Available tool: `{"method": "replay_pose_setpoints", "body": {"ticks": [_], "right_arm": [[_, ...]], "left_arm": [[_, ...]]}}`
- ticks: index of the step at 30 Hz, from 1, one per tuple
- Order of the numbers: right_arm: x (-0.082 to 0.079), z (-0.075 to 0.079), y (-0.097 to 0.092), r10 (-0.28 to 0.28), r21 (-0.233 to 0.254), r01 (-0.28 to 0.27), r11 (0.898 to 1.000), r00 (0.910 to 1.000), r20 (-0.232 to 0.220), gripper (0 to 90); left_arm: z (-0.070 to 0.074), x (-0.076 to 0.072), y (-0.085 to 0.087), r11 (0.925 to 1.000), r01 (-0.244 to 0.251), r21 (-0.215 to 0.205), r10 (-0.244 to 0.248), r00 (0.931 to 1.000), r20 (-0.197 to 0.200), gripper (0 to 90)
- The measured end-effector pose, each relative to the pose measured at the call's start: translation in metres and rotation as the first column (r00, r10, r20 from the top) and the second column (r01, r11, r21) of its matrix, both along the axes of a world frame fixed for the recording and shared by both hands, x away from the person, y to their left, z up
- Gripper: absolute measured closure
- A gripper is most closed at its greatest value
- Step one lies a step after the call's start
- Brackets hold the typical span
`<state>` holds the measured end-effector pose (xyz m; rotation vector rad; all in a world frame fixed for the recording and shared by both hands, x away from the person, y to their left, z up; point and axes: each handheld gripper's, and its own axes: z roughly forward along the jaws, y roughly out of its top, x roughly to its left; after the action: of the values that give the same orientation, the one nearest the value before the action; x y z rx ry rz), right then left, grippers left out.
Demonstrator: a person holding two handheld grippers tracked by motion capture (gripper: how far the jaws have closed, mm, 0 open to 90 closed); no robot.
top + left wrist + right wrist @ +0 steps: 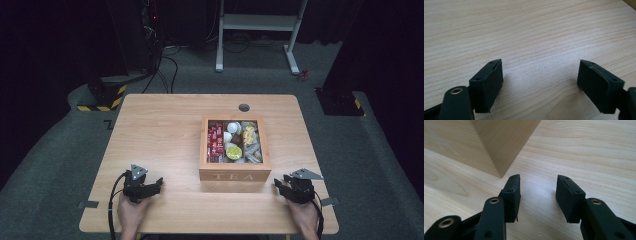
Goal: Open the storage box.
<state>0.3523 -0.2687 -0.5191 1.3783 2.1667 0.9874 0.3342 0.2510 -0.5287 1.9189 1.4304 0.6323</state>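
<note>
Our left tongs (159, 184) rest low over the near left part of the table (165, 130), held in our left hand (131, 209), with the jaws spread wide and nothing between them; in the left gripper view the tongs (540, 75) frame only bare pale wood. Moving right, we come to the wooden box (235, 175) marked TEA, which sits a little right of the table's middle, its front wall facing us. Inside, we see red packets (215, 140) stacked in the left compartment, white and yellow rounds in the middle one, and pale wrapped bits with yellow at the right; we cannot tell more about them. Just beyond the box, near the far edge, is a small round hole (244, 107) in the tabletop. Farther right, our right tongs (276, 183) point toward the box's near right corner, held in our right hand (305, 214). In the right gripper view the tongs (538, 186) are partly parted, gripping nothing, just short of that box (504, 142) corner.
</note>
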Motion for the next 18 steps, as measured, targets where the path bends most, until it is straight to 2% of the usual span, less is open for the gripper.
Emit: {"method": "replay_pose_setpoints", "body": {"ticks": [3, 9, 12, 18], "right_arm": [[-0.003, 0.0, 0.002, 0.002, 0.008, -0.002, 1.0, 1.0, -0.005, 55.9], [-0.01, 0.002, 0.01, 0.039, 0.021, -0.039, 0.999, 0.9992, 0.011, 59.5], [-0.015, 0.0, 0.018, 0.076, 0.015, -0.076, 0.997, 0.9971, 0.004, 62.1], [-0.018, -0.001, 0.026, 0.113, 0.006, -0.113, 0.994, 0.9935, 0.011, 66.4]], "left_arm": [[0.0, 0.0, 0.0, 1.0, 0.0, 0.0, 0.0, 1.0, 0.0, 20.9], [0.0, 0.0, 0.0, 1.0, 0.0, 0.0, 0.0, 1.0, 0.0, 20.9], [0.0, 0.0, 0.0, 1.0, 0.0, 0.0, 0.0, 1.0, 0.0, 20.9], [0.0, 0.0, 0.0, 1.0, 0.0, 0.0, 0.0, 1.0, 0.0, 20.9]]}}
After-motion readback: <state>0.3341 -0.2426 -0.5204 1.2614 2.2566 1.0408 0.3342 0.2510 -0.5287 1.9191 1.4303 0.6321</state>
